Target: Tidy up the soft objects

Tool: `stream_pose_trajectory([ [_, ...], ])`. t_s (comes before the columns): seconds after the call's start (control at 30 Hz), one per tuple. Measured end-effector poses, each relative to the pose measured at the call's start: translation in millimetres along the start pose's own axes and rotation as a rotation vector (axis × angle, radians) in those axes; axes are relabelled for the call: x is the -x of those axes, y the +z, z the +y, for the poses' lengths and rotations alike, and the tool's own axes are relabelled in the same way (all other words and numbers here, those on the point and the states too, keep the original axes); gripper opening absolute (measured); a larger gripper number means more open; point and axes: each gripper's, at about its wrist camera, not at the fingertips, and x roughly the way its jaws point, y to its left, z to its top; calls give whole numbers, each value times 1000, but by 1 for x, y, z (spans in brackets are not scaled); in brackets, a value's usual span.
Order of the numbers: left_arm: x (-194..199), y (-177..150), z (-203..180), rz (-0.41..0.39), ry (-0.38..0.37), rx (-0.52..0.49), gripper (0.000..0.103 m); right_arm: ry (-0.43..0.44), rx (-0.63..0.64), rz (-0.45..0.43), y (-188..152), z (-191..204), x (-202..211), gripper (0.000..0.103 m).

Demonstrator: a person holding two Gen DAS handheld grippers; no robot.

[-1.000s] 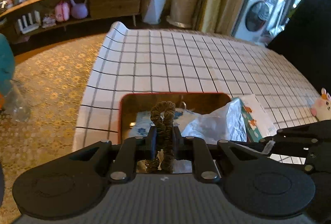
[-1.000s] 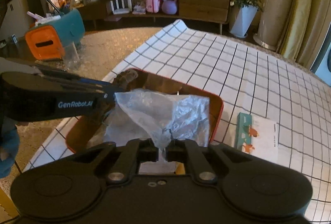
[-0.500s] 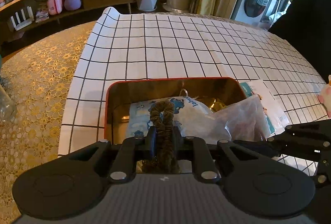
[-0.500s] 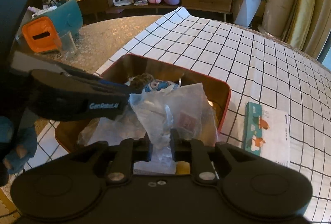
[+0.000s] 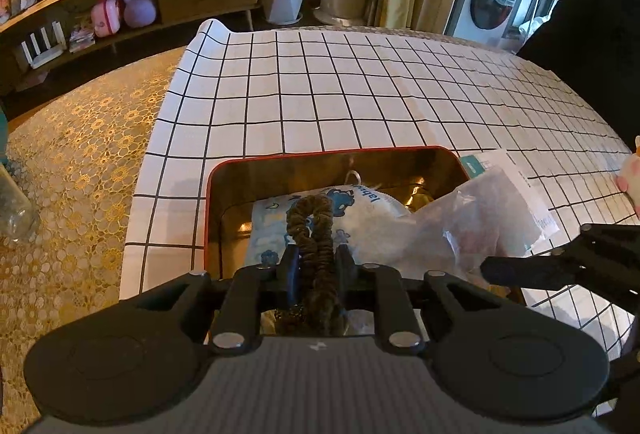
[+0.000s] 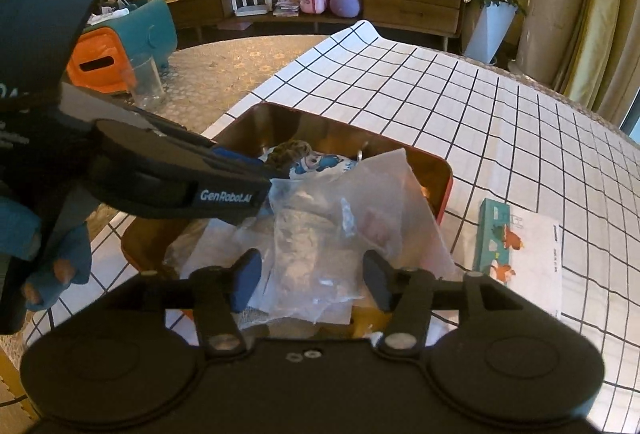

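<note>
A red-rimmed metal tin [image 5: 320, 153] sits at the near end of the checked cloth. It holds a white pack with blue print [image 5: 372, 218] and a clear plastic bag [image 6: 340, 218]. My left gripper [image 5: 316, 258] hangs over the tin. Its jaws are starting to open, but the pads still press a brown scrunchie [image 5: 316, 222], whose loop sticks up above the fingers. My right gripper [image 6: 312, 266] is opening over the tin's near side. The bag lies between its fingers [image 6: 248, 270], untouched by the pads. The scrunchie [image 6: 290, 149] also shows in the right wrist view.
A flat teal-and-white packet [image 6: 516, 254] lies on the cloth right of the tin. A pink plush toy [image 5: 630, 177] sits at the right edge. Left of the cloth stand a glass [image 6: 146, 81] and an orange-and-teal box [image 6: 104, 61]. A gloved hand [image 6: 52, 266] holds the left gripper.
My right gripper has opened and let go of the plastic bag, which now rests in the tin. The left gripper has come lower over the tin with the scrunchie.
</note>
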Motion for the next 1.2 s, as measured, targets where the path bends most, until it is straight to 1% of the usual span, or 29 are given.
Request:
stream_pose_trajectory([
  [0.07,3,-1,-1,-2,3,-3,21,0,-1,-15,-2,0,6,62],
  [0.17,6,-2,-3,-13,16,-23,39,10,-4,-39,-5,-2,16,64],
  [0.2,8,-3,-4,-20,21,-25,59,11,-6,-50,-7,-2,20,67],
  [0.23,11,-4,-5,-32,22,-24,70,11,-6,-58,-9,-1,24,68],
  [0.33,19,-5,-6,-53,13,-20,70,11,-4,-82,-16,-3,38,70],
  [0.43,27,-7,-7,-70,6,-14,70,26,-23,-118,-21,-5,52,76],
  [0.47,32,-9,-7,-79,7,-12,70,32,-26,-129,-22,-6,56,80],
  [0.53,40,-12,-8,-96,4,-4,70,34,-29,-150,-25,-6,65,82],
  [0.6,48,-15,-7,-108,-3,4,75,43,-40,-170,-28,-8,74,86],
  [0.63,52,-17,-7,-115,-7,7,76,48,-44,-182,-30,-9,79,87],
  [0.8,74,-28,-14,-159,9,-24,76,69,-63,-240,-38,-11,102,95],
  [0.9,82,-32,-17,-171,31,-30,80,72,-73,-265,-42,-13,115,97],
  [1.0,93,-36,-18,-202,24,-24,81,83,-92,-282,-49,-16,127,97],
  [1.03,97,-37,-19,-210,20,-22,84,82,-97,-285,-52,-17,132,97],
  [1.07,101,-39,-21,-219,18,-19,85,82,-99,-289,-55,-18,136,98],
  [1.2,114,-44,-31,-251,15,-39,86,63,-108,-319,-70,-20,157,100],
])
